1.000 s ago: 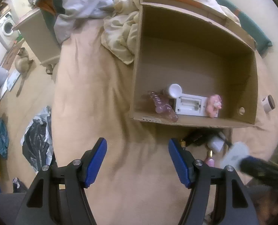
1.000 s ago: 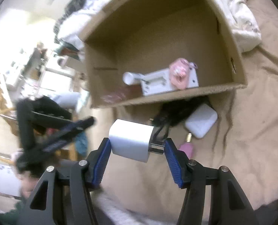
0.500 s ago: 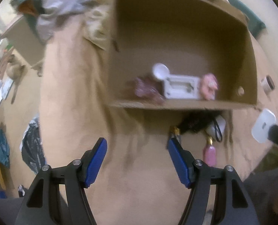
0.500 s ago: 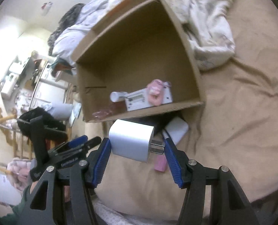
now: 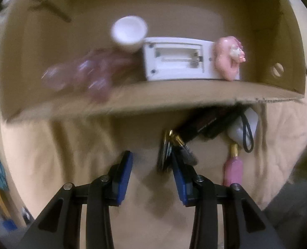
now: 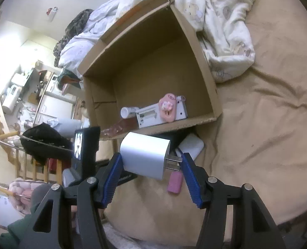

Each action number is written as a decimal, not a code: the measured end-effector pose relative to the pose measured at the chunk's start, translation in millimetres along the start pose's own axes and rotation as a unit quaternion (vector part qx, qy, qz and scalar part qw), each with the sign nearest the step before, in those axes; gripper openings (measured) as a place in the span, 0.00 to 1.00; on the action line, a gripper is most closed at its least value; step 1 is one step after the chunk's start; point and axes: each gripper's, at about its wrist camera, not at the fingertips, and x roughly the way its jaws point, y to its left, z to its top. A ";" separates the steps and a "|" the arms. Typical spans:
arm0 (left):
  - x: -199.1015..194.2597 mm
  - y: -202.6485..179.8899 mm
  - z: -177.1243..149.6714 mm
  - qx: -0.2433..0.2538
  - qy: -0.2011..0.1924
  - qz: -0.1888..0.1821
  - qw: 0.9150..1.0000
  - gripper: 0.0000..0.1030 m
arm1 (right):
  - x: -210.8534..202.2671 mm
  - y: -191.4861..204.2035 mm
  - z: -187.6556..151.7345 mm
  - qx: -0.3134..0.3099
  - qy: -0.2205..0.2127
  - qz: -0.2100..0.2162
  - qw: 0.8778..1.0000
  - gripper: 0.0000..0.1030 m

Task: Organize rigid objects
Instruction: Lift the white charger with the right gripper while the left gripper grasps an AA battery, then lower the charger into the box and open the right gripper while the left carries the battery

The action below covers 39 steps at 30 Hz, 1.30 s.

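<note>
My left gripper [image 5: 151, 155] points straight down at the tan bed sheet in front of the cardboard box [image 5: 174, 101]. Its jaws are closing. A dark, gold-tipped object [image 5: 166, 151] lies just inside the right finger [image 5: 179, 178], with a gap to the left finger; the blur hides what it is. My right gripper [image 6: 151, 155] is shut on a white charger plug [image 6: 145, 155], its prongs against the right pad. In the box lie a white cup-like piece [image 5: 129, 31], a white device [image 5: 178, 60], a pink toy [image 5: 229, 58] and a clear pinkish bottle [image 5: 87, 72].
In front of the box lie a black item [image 5: 207, 124], a white power bank [image 6: 191, 147] and a pink bottle with a gold cap [image 5: 233, 168]. Crumpled bedding [image 6: 226, 31] lies behind and beside the box. The bed's edge [image 6: 174, 236] is close below the right gripper.
The left gripper has dropped toward the sheet and come in on the items before the box, and its jaws have narrowed. The right gripper still holds the charger, drawn back a little from the box.
</note>
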 end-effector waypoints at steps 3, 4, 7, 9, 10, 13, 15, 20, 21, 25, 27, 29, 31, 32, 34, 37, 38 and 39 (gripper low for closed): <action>3.5 -4.7 4.1 0.014 -0.004 0.009 1.000 0.16 | 3.4 2.0 0.3 -0.003 0.005 -0.002 1.000 0.60; 3.0 -5.8 3.9 0.018 -0.005 0.013 1.000 0.11 | 3.9 2.8 0.7 -0.004 0.005 -0.003 1.000 0.60; -2.1 -5.5 1.9 0.008 -0.008 0.004 1.000 0.09 | 5.8 4.4 1.1 -0.008 0.007 -0.005 1.000 0.60; -5.3 -3.1 -1.5 0.005 -0.009 0.003 1.000 0.09 | 7.9 4.5 1.5 -0.009 0.010 -0.007 1.000 0.60; -7.8 -0.2 -4.7 0.000 -0.011 0.006 1.000 0.09 | 8.7 4.6 1.7 -0.009 0.011 -0.008 1.000 0.60; -15.7 7.7 -16.1 -0.014 -0.013 0.012 1.000 0.09 | 9.8 7.9 1.8 -0.015 0.012 -0.010 1.000 0.60; -22.5 9.6 -24.3 -0.016 -0.018 0.011 1.000 0.09 | 10.4 10.0 1.4 -0.019 0.013 -0.012 1.000 0.60; -52.2 9.8 -39.4 -0.019 -0.056 0.031 0.998 0.09 | 9.0 14.7 -0.7 -0.027 0.012 -0.010 1.000 0.60; -59.0 10.6 -41.8 -0.022 -0.065 0.032 0.997 0.09 | 8.5 15.9 -0.9 -0.029 0.011 -0.011 0.999 0.60; -91.4 21.1 -50.5 -0.040 -0.104 0.031 0.993 0.09 | 5.3 18.2 -1.5 -0.035 0.005 -0.011 0.999 0.60; -103.1 17.8 -51.7 -0.048 -0.124 0.027 0.991 0.09 | 3.8 19.1 -1.3 -0.037 0.003 -0.013 0.999 0.60; -114.5 21.1 -48.9 -0.050 -0.139 0.015 0.989 0.09 | 2.6 20.5 -1.1 -0.041 -0.003 -0.025 0.999 0.60; -131.9 25.0 -38.2 -0.046 -0.152 0.008 0.987 0.09 | 2.0 20.7 0.3 -0.042 -0.007 -0.030 0.999 0.60; -137.1 25.4 -34.8 -0.044 -0.158 0.006 0.986 0.09 | 1.7 21.5 1.3 -0.043 -0.008 -0.033 0.999 0.60; -148.1 24.1 -27.6 -0.039 -0.171 0.010 0.984 0.09 | 0.9 24.4 3.9 -0.049 -0.014 -0.037 0.998 0.60; -161.1 25.6 -16.6 -0.031 -0.187 0.018 0.982 0.09 | -2.4 31.0 10.6 -0.059 -0.026 -0.036 0.997 0.60; -163.3 25.6 -9.5 -0.026 -0.191 0.023 0.981 0.09 | -3.6 33.9 14.6 -0.065 -0.031 -0.038 0.997 0.60; -164.1 26.0 -6.4 -0.025 -0.193 0.025 0.981 0.09 | -4.6 36.1 17.8 -0.069 -0.035 -0.038 0.996 0.60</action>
